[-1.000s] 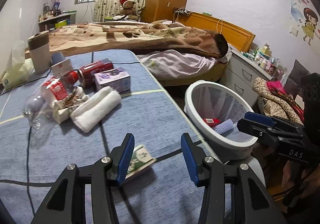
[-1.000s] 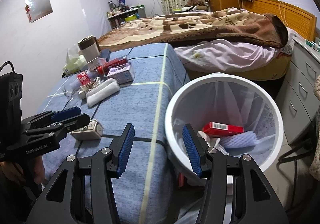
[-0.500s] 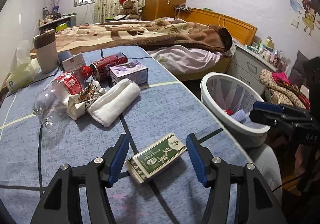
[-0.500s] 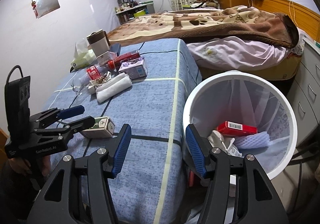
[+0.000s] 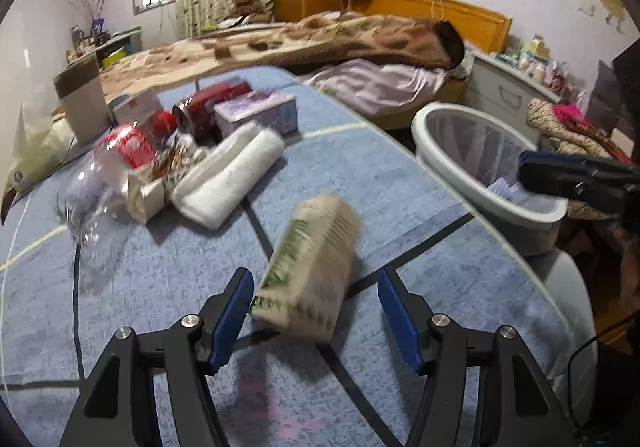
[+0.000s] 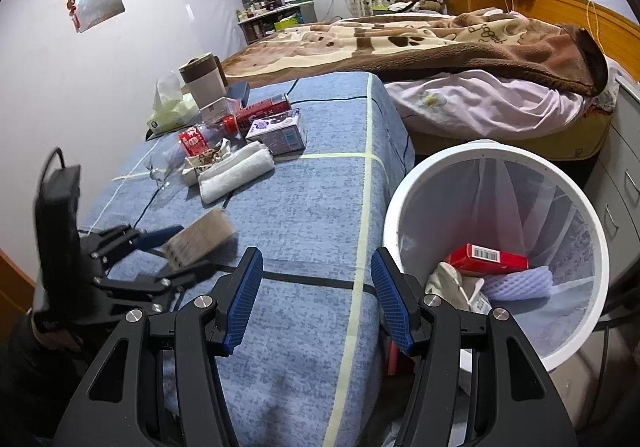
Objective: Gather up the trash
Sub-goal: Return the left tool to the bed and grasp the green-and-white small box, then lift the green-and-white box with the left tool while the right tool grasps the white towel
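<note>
Left wrist: blue cloth table [image 5: 400, 183], bed [image 5: 320, 35] behind.

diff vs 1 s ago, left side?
The left tongs dropped closer to the green box and have just been opening; the box sits tilted and blurred between the pads, no clamp visible. The right tongs opened slightly, empty, beside the bin. The towel, can and the rest of the pile are unchanged.

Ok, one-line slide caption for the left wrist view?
Open left gripper straddles a blurred green-and-white box on the blue cloth, white bin at right.
</note>
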